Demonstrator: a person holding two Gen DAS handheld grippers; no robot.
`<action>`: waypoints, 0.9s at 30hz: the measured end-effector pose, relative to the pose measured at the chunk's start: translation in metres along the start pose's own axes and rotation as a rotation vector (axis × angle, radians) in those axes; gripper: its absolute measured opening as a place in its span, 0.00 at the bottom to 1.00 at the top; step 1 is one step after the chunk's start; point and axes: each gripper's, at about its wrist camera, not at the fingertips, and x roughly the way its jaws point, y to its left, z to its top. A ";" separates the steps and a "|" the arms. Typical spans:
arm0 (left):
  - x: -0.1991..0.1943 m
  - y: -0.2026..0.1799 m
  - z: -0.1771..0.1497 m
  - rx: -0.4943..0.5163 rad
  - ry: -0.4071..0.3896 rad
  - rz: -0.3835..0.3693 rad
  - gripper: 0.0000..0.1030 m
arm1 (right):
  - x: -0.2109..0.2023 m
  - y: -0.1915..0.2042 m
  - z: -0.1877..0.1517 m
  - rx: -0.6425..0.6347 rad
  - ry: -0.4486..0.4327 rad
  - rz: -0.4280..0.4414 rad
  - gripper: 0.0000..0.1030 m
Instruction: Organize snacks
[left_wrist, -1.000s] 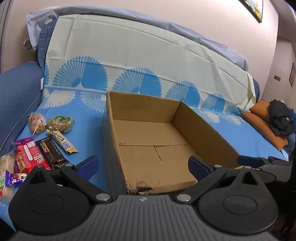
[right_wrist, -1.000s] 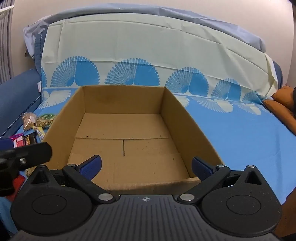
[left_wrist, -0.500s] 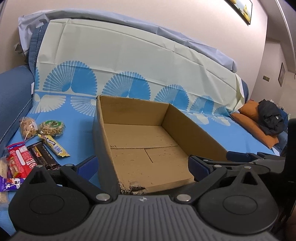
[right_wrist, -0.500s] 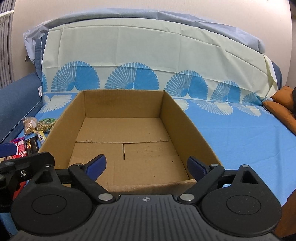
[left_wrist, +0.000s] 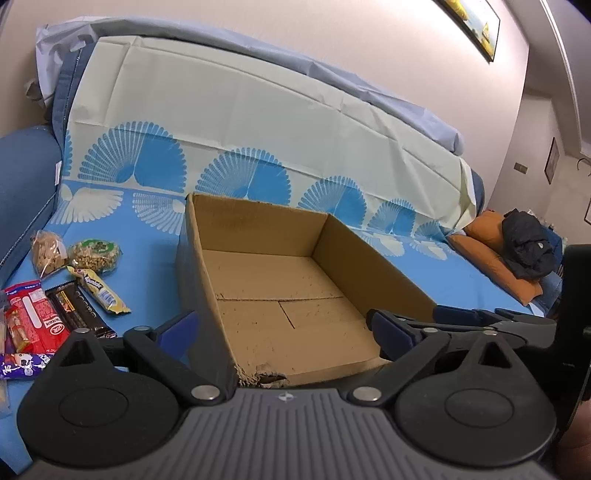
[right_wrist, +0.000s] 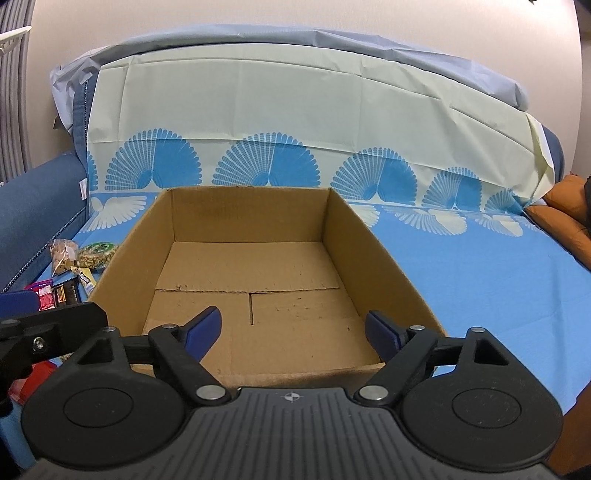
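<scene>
Far to my left, the snacks (left_wrist: 55, 295) lie in a loose cluster on the blue sheet (left_wrist: 424, 266): two clear bags of nuts, a yellow bar, a dark bar, a red packet, a purple wrapper at the edge. None is in the cardboard box (left_wrist: 280, 273) just beside them, so I judge the sorting has not begun. My left gripper (left_wrist: 280, 328) hangs over the box's near left corner, jaws spread wide with nothing held, the box wall passing between them. Further right, my right gripper (right_wrist: 293, 328) faces the empty box floor; its jaws are closing with nothing between them. Next I would swing the left gripper out over the snacks, lower onto one packet, and pinch its thin wrapper squarely.
</scene>
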 end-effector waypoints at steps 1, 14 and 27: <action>-0.001 0.000 0.000 0.002 -0.002 -0.003 0.92 | 0.000 0.001 0.001 -0.001 0.000 0.005 0.81; -0.042 0.050 0.033 -0.042 -0.001 0.058 0.35 | -0.019 0.047 0.022 0.013 -0.062 0.162 0.55; -0.080 0.184 -0.013 -0.030 0.062 0.206 0.35 | -0.025 0.153 0.021 -0.074 -0.022 0.458 0.55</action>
